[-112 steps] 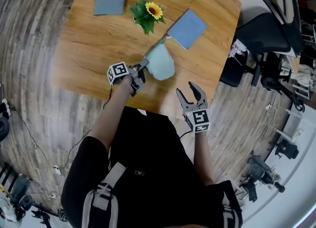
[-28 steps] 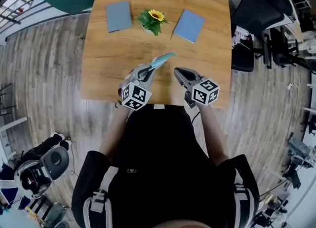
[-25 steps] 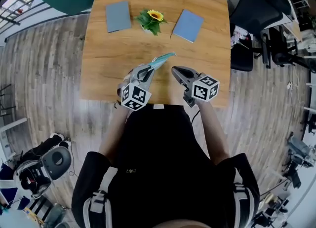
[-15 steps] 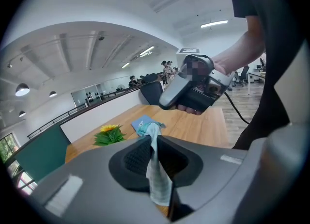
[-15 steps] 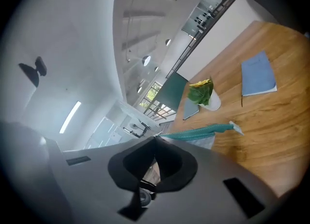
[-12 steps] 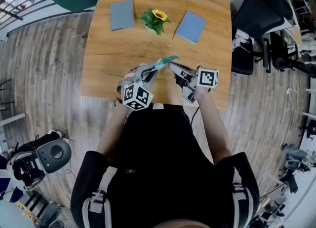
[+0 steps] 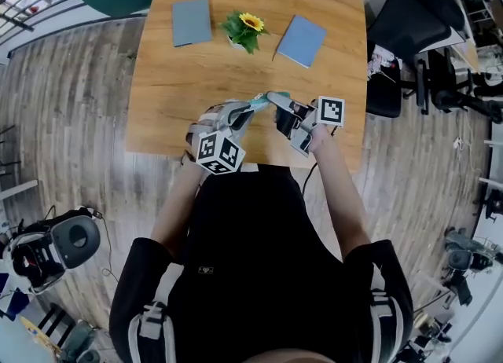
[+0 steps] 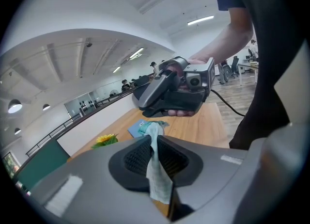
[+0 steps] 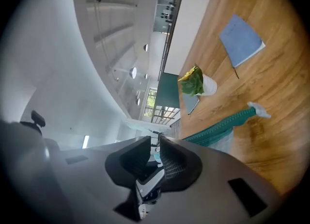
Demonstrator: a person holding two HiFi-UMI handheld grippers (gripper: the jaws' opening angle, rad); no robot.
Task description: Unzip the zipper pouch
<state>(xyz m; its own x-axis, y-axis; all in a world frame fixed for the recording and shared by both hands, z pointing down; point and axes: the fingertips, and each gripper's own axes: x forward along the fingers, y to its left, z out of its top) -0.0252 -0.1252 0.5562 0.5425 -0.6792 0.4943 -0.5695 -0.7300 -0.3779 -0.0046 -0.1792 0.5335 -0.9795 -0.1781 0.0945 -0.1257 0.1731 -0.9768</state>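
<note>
The pale blue zipper pouch (image 7: 257, 103) hangs above the wooden table (image 7: 177, 90), held up in front of me. My left gripper (image 7: 237, 115) is shut on its fabric; in the left gripper view the cloth (image 8: 156, 165) is pinched between the ribbed pads (image 8: 137, 157). My right gripper (image 7: 277, 100) has its tips at the pouch's top end, jaws opening, and also shows as the right gripper (image 8: 174, 89). In the right gripper view the teal zipper band (image 9: 218, 126) runs past the right gripper (image 9: 155, 143); a small pale piece shows in the gap, unpressed.
A potted sunflower (image 7: 245, 30) stands at the table's far side between a grey notebook (image 7: 192, 22) and a blue notebook (image 7: 302, 40). A black office chair (image 7: 409, 31) stands right of the table. Wooden floor surrounds it.
My right gripper has swung left and forward from the table's near edge to the pouch's top end, and its jaws have parted. The left gripper keeps its hold on the pouch.
</note>
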